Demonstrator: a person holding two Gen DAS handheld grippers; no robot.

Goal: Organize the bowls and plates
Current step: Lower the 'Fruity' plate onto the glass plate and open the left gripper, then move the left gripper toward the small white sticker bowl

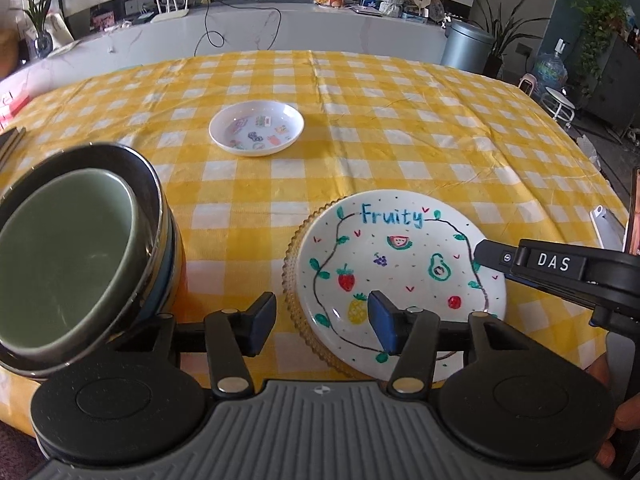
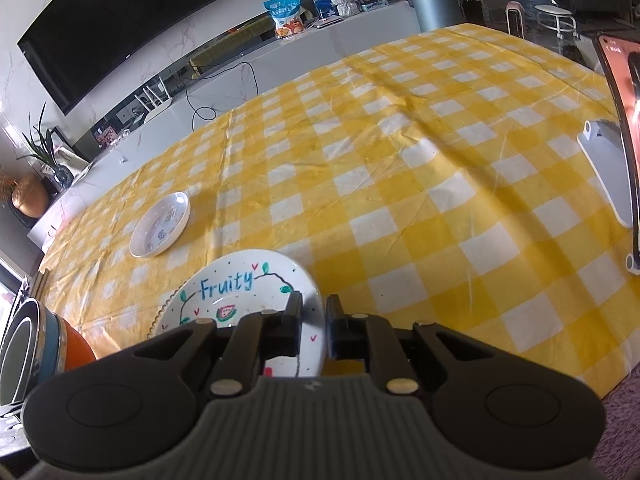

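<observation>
Looking through your left wrist view, your left hand-held gripper stands spread at the bottom centre, nothing between its pads. The Fruity plate lies on a gold-rimmed plate at lower right of the yellow checked counter. Stacked bowls fill the lower left; a small white dish sits upper centre. Your right hand-held gripper enters from the right, at the plate's edge.

Your right wrist view shows that gripper pinching the Fruity plate's rim at bottom centre, the dish at left.
</observation>
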